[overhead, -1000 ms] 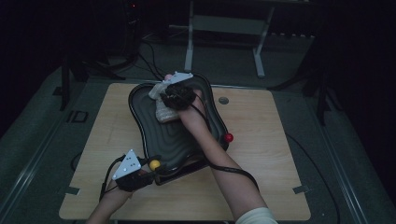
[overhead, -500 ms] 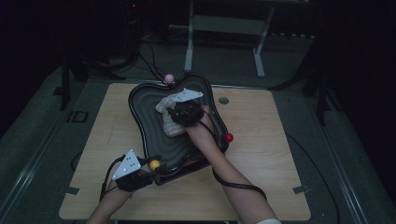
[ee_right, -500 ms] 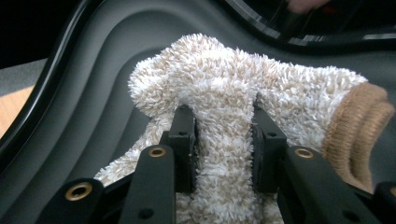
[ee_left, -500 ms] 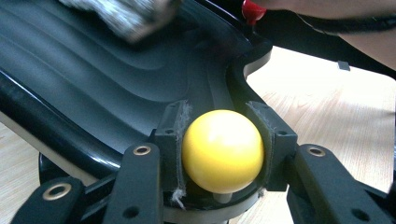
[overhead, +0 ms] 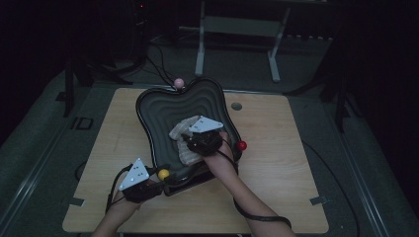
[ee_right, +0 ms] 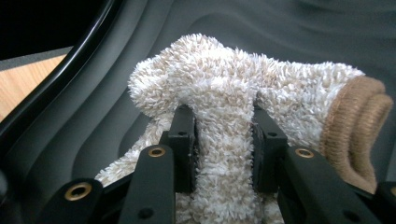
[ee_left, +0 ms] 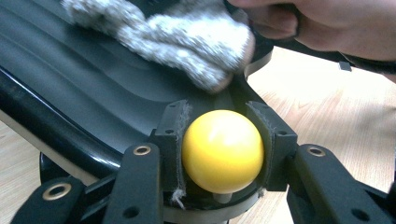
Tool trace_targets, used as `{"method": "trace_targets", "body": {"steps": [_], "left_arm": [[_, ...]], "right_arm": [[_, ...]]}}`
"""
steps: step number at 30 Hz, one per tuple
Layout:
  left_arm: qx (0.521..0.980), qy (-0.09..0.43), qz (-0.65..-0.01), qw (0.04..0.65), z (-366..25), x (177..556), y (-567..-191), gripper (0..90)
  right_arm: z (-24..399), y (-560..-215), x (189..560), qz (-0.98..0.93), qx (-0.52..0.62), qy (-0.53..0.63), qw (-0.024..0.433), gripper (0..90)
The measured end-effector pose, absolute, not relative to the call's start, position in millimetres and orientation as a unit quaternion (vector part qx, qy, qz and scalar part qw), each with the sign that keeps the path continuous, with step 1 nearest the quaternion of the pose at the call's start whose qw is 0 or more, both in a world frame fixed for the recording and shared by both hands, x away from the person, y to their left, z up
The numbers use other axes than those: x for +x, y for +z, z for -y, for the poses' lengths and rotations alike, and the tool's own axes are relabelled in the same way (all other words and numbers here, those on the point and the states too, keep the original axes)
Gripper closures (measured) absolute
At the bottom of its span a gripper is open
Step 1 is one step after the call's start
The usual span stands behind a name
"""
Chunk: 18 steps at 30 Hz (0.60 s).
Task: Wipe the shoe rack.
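My right hand-held gripper, clamped on the fluffy cloth, has dragged it from the tray's far end toward me; my left hand-held gripper stays clamped on the yellow knob.

A light wooden table stands on dark floor in a dim room

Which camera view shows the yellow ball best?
The left gripper view: the yellow ball is large and sharp there, clamped between the left gripper jaws. The high view shows it small, at the tray's near edge.
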<state>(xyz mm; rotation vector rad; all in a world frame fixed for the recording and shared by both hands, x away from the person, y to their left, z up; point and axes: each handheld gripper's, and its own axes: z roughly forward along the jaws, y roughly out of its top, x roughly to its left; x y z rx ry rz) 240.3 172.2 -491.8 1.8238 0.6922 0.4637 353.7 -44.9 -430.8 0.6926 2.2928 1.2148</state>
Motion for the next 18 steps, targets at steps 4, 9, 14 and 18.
{"method": "trace_targets", "body": {"steps": [4,9,14,18], "left_arm": [[0.768,0.194,-0.290,0.538,-172.4,240.9,-491.6,59.9],[0.767,0.194,-0.290,0.539,-172.4,240.9,-491.9,59.9],[0.767,0.195,-0.289,0.539,-172.4,240.6,-492.0,59.9],[0.765,0.195,-0.288,0.542,-172.8,240.7,-492.6,59.9]], "right_arm": [[52.1,-436.5,344.2,-0.836,0.249,0.439,0.214,66.9],[61.0,-442.4,336.3,-0.838,0.247,0.442,0.206,67.0],[71.0,-451.2,319.7,-0.844,0.235,0.430,0.219,67.0],[75.5,-453.6,314.7,-0.846,0.235,0.428,0.217,66.9]]}}
